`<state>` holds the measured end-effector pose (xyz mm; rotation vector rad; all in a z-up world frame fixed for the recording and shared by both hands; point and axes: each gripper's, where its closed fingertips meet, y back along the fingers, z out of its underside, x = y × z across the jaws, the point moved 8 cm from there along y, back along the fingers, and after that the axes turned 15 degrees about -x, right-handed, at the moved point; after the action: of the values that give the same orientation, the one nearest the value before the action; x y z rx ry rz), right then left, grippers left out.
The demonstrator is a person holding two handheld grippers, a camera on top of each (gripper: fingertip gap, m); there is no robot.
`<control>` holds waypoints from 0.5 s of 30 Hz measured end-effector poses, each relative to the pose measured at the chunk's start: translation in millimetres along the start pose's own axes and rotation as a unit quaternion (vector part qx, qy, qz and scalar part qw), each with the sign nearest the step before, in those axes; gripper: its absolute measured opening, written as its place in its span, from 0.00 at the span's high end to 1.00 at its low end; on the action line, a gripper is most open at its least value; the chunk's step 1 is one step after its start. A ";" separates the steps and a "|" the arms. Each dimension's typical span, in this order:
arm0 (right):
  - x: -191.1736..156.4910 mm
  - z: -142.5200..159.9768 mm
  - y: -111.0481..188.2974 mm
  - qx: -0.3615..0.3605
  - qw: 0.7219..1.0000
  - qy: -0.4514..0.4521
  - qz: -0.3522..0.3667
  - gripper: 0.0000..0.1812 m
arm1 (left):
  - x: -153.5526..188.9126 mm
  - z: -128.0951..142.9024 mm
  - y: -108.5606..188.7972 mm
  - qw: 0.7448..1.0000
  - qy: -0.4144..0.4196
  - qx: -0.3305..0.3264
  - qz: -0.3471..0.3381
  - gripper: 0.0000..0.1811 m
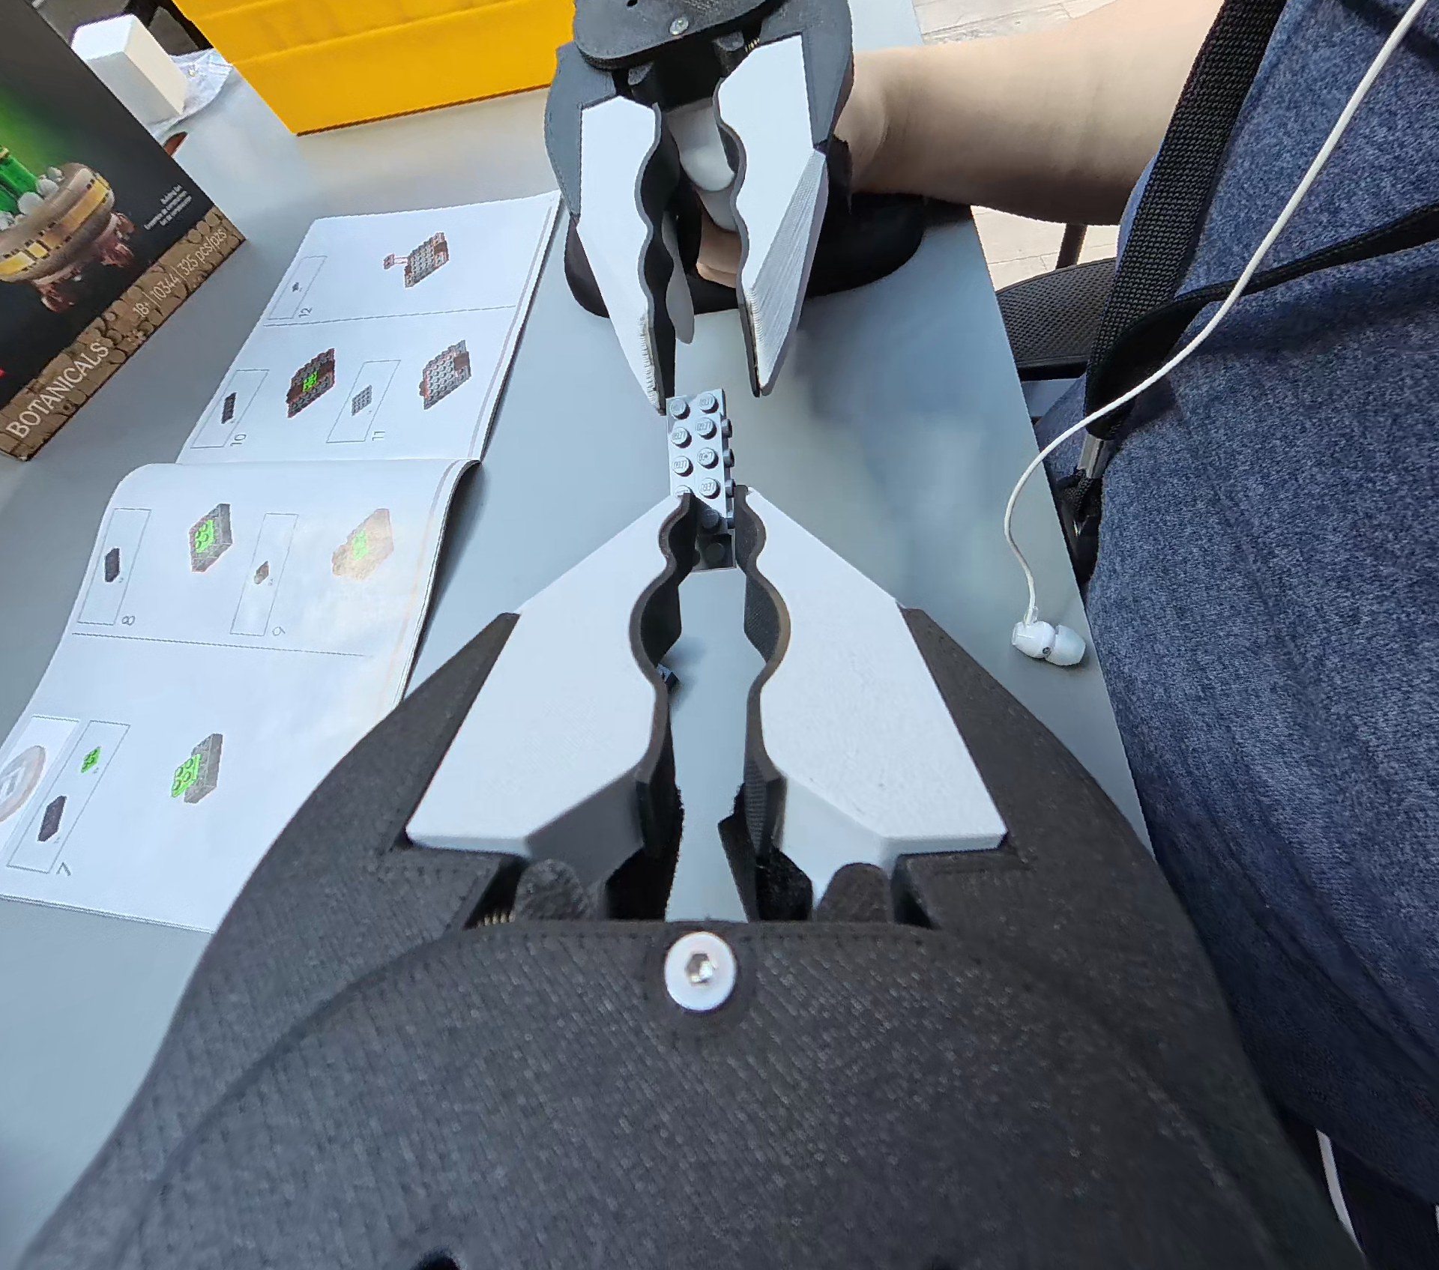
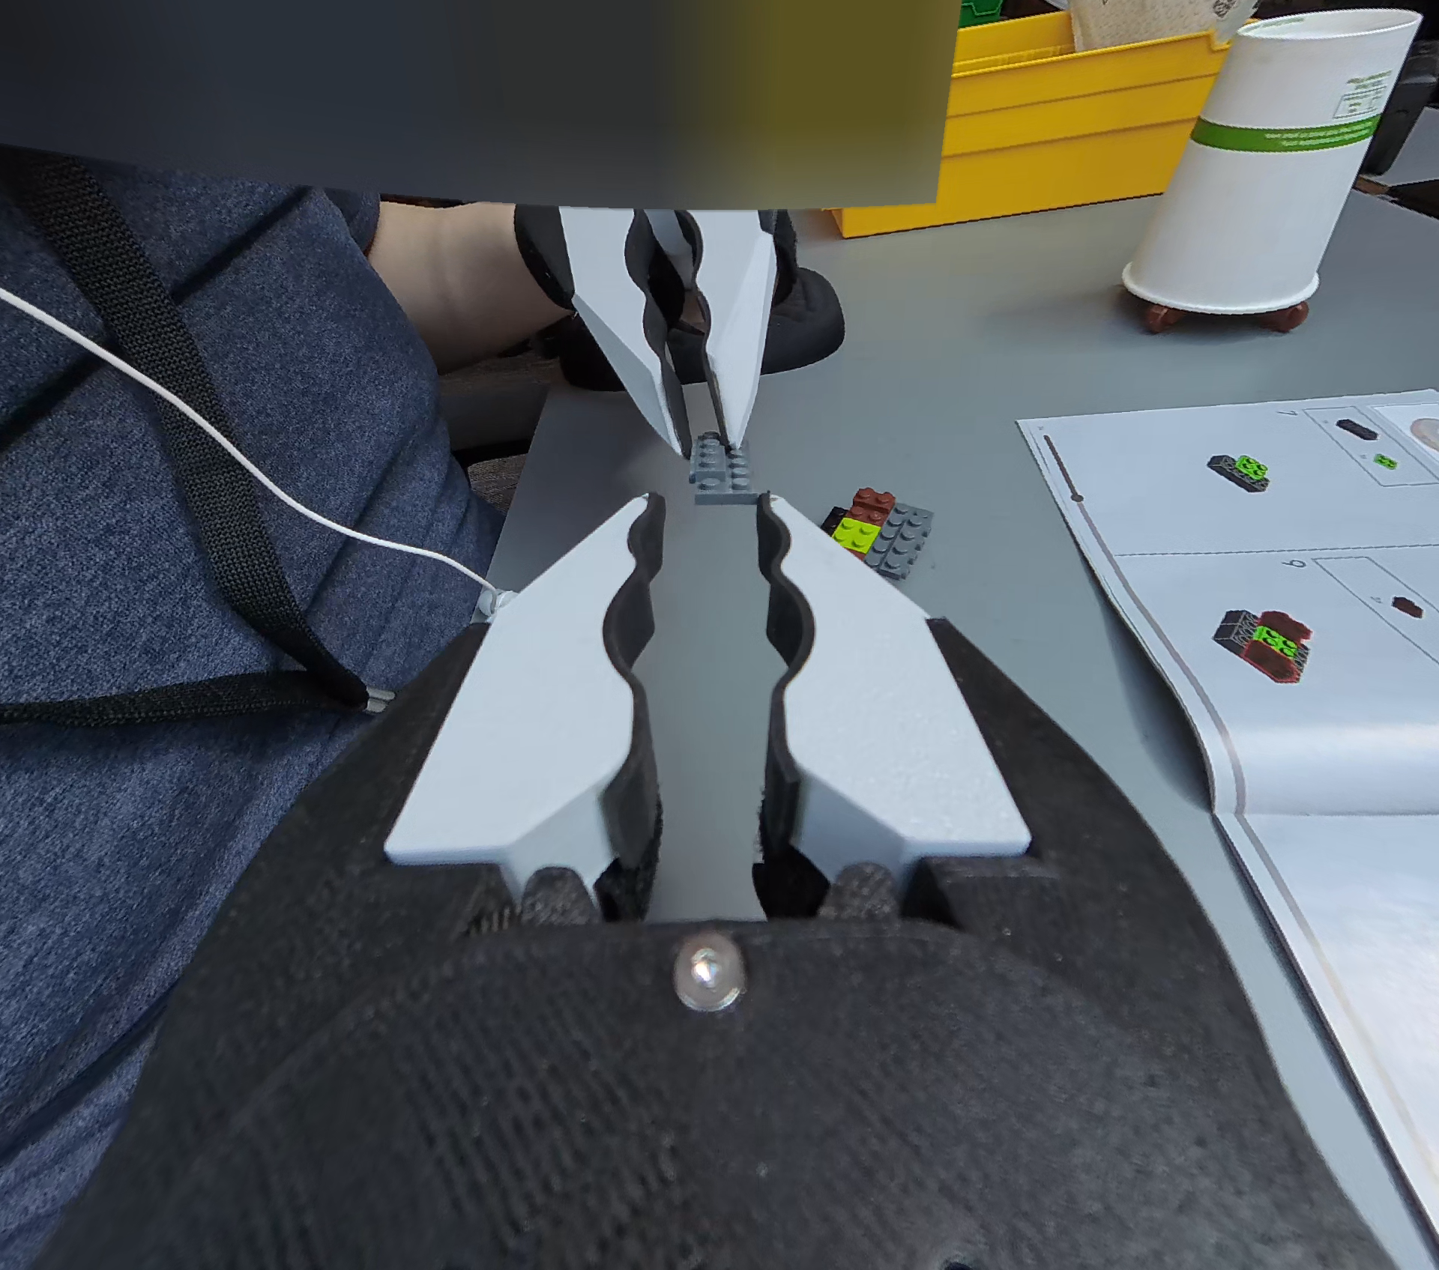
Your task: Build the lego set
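Grey lego plate [image 1: 698, 454] pinched in left gripper [image 1: 710, 502]; right gripper [image 2: 710, 498] spread, seemingly just short of it.

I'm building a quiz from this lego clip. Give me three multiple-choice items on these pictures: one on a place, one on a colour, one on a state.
1. Where does the small multicoloured lego assembly lie?
A. On the grey table
B. In the yellow bin
C. On the open booklet

2. What colour is the plate between the two grippers?
A. Lime green
B. Grey
C. Brown

3. How is the left hand-held gripper?
A. Wide open, holding nothing
B. Shut on the plate
C. Lying on the table

Answers:
1 A: it sits on the bare table, apart from the instruction booklet and the yellow bin.
2 B: all its studs are grey.
3 B: its tips pinch the plate's near end, while the right hand-held gripper is open at the far end.
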<state>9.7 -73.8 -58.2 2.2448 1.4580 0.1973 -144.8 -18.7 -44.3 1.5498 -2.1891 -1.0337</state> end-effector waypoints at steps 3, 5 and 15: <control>-1.0 -0.3 -1.3 -0.001 1.000 0.003 0.003 0.87 | 0.8 1.4 2.6 1.000 0.002 0.004 -0.004 0.96; -2.2 -0.5 -2.7 -0.001 1.000 0.002 0.005 0.87 | 1.7 2.4 4.9 1.000 0.002 0.005 -0.006 0.96; -11.6 -19.1 -14.5 -0.006 0.994 -0.096 0.046 0.78 | 13.2 10.4 18.4 0.999 -0.020 -0.018 -0.043 0.96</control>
<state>-14.2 -73.7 -46.3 2.2543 1.2518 0.0178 -169.1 -23.3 -41.6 1.6331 -2.1350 -1.1332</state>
